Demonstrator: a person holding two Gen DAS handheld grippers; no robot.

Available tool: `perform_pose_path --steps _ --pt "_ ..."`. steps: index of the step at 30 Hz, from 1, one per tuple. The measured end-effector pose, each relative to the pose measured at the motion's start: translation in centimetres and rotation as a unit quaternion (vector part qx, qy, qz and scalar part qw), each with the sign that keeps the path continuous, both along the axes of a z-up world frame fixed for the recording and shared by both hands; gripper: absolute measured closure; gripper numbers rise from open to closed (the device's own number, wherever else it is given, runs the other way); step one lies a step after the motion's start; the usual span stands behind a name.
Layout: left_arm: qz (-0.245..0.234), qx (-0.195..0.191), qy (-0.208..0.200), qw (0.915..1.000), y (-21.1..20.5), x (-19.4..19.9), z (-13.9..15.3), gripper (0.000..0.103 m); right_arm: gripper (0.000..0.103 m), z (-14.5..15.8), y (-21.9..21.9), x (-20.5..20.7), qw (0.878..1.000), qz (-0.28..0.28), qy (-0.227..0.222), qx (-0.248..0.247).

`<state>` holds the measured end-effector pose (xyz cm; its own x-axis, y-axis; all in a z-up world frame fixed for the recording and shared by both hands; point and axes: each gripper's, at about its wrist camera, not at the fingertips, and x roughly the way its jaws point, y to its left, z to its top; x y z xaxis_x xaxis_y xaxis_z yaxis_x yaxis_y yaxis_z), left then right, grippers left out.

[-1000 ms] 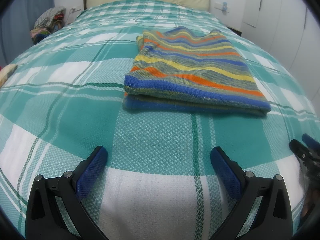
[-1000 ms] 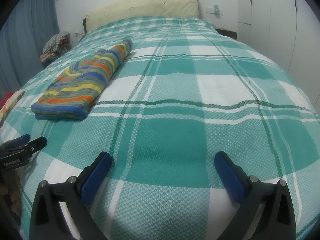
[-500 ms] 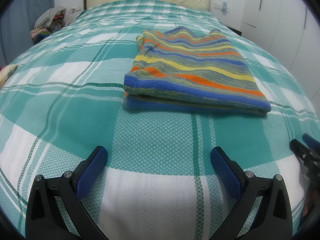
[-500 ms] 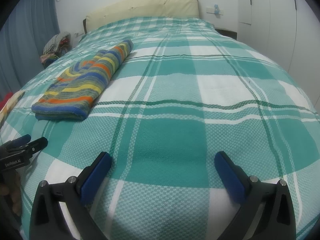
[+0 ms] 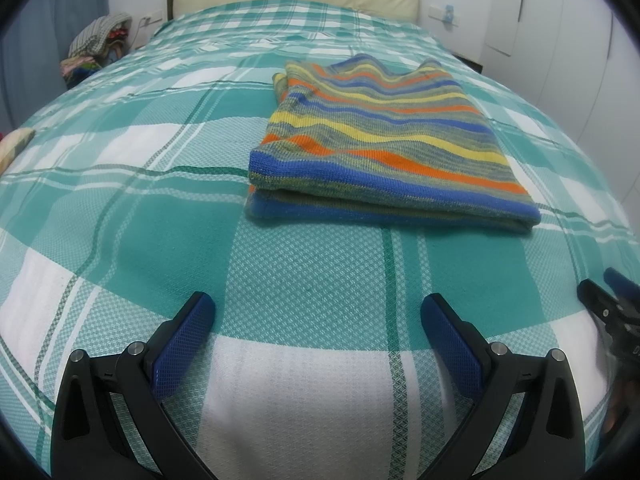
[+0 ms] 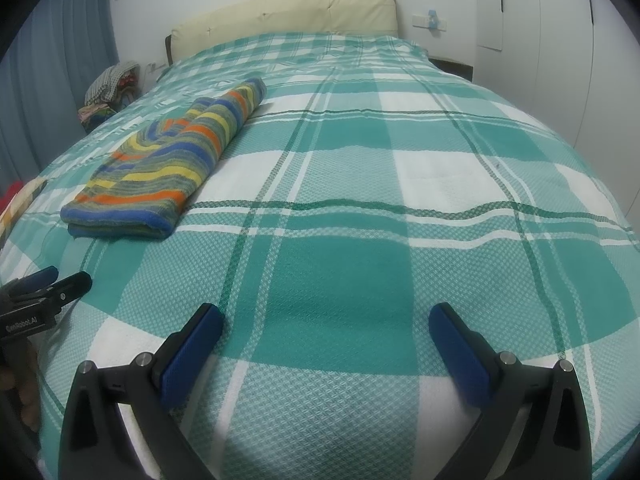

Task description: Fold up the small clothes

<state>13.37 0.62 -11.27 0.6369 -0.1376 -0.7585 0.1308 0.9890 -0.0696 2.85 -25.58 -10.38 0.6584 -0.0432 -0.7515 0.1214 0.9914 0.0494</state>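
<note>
A striped knit garment (image 5: 384,148) in blue, orange, yellow and grey lies folded flat on the teal and white checked bedspread (image 5: 120,208). My left gripper (image 5: 318,310) hovers open over the bedspread, well short of the garment's near blue hem, with nothing between its blue pads. The right wrist view shows the same garment (image 6: 168,172) at the left, far from my right gripper (image 6: 326,316), which is open and holds nothing. Each gripper shows at the edge of the other's view: the right gripper (image 5: 612,300), the left gripper (image 6: 56,280).
A cream headboard (image 6: 288,12) stands at the far end of the bed. A heap of clothes (image 5: 98,46) sits beside the bed at the far left, by a blue curtain (image 6: 52,64). White cupboard doors (image 6: 560,40) run along the right.
</note>
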Motion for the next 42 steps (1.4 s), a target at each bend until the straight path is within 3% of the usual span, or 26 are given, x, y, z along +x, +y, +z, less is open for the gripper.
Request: perform_pose_path --steps 19,22,26,29,32,36,42 --pt "0.0 0.003 0.005 1.0 0.1 0.1 0.1 0.0 0.0 0.0 0.0 0.0 1.0 -0.001 0.004 -0.005" --pt "-0.009 0.003 0.027 0.9996 0.5 0.0 1.9 0.004 0.001 0.2 0.0 -0.1 1.0 0.0 0.004 -0.003" --pt "-0.041 -0.048 -0.011 0.998 3.2 0.6 7.1 0.008 0.002 2.0 -0.8 -1.5 0.999 -0.014 -0.04 0.027" --pt "-0.045 -0.102 -0.01 0.9937 5.6 3.8 9.6 0.006 0.004 3.7 -1.2 -0.2 0.994 0.004 -0.058 0.097" --pt "-0.071 -0.167 0.046 0.9822 6.5 9.5 9.0 0.005 0.007 4.4 -1.1 3.2 0.985 0.037 -0.039 0.163" --pt "-0.068 -0.153 0.084 0.9823 5.9 14.8 5.7 0.005 0.011 3.6 -1.1 9.8 0.962 0.093 0.008 0.256" --pt "-0.117 -0.171 0.117 0.9712 4.3 18.6 1.9 0.005 0.02 -0.3 -2.2 19.6 0.926 0.118 0.064 0.353"
